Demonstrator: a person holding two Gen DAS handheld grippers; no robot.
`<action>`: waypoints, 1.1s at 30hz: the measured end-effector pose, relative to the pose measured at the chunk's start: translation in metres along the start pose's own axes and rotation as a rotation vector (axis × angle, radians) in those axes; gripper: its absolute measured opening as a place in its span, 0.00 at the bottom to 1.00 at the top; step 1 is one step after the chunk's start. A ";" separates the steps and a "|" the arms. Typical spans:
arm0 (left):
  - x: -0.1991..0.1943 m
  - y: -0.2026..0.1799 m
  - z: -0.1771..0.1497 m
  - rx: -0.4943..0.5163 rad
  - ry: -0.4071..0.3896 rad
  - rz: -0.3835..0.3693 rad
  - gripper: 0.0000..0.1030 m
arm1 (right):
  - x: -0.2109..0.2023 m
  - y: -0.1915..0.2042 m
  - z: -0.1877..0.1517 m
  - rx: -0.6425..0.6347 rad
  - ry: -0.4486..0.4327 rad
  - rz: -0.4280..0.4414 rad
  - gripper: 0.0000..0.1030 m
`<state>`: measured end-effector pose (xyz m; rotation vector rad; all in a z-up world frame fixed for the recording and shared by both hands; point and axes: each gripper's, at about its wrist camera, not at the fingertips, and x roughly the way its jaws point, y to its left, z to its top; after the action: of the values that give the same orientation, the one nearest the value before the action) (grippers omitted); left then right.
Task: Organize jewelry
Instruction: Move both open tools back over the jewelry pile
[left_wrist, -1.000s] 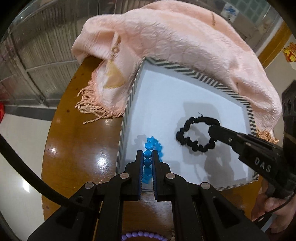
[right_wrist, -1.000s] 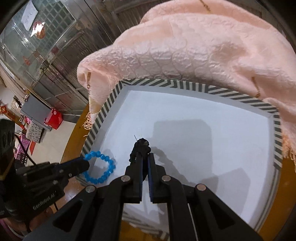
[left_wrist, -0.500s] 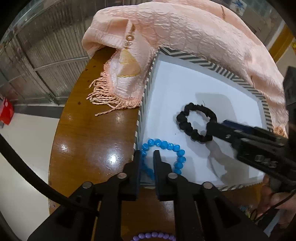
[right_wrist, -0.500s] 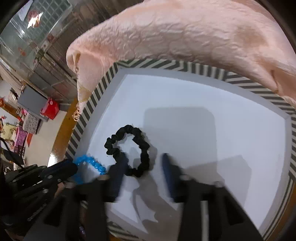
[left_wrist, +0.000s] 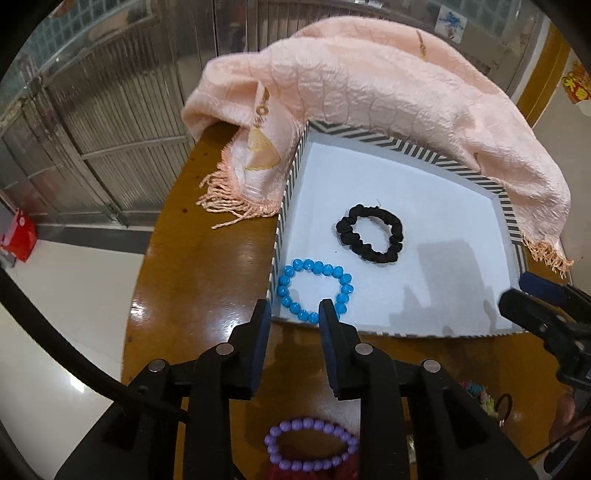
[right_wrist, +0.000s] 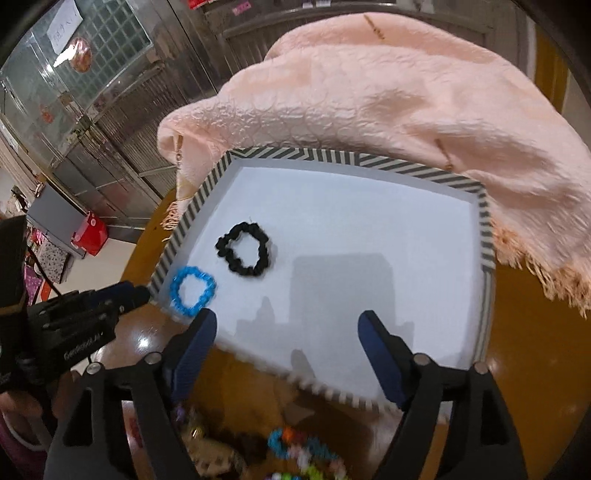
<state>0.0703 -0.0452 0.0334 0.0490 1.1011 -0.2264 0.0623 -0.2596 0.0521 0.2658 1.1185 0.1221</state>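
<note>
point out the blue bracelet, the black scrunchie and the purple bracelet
blue bracelet (left_wrist: 284, 291), left wrist view, beads on its left side
black scrunchie (left_wrist: 395, 225), left wrist view, right side of the fabric loop
purple bracelet (left_wrist: 310, 432), left wrist view, top beads

Pink shawl (left_wrist: 388, 99) hides tray's (left_wrist: 369, 136) far rim — foreground trinkets (right_wrist: 303, 454) blurred.

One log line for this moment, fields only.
left gripper: open, empty | right gripper: open, empty | blue bracelet, black scrunchie: in tray | purple bracelet: outside
</note>
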 end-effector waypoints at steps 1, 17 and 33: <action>-0.006 0.001 -0.003 0.001 -0.012 0.002 0.12 | -0.007 0.000 -0.003 0.008 -0.005 0.008 0.82; -0.056 -0.008 -0.045 0.047 -0.076 -0.008 0.12 | -0.077 0.022 -0.068 0.063 -0.094 0.053 0.84; -0.070 0.000 -0.088 0.051 -0.047 -0.053 0.12 | -0.090 0.019 -0.146 0.052 -0.052 0.021 0.84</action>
<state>-0.0368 -0.0205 0.0560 0.0601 1.0504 -0.3022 -0.1073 -0.2403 0.0756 0.3260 1.0685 0.1043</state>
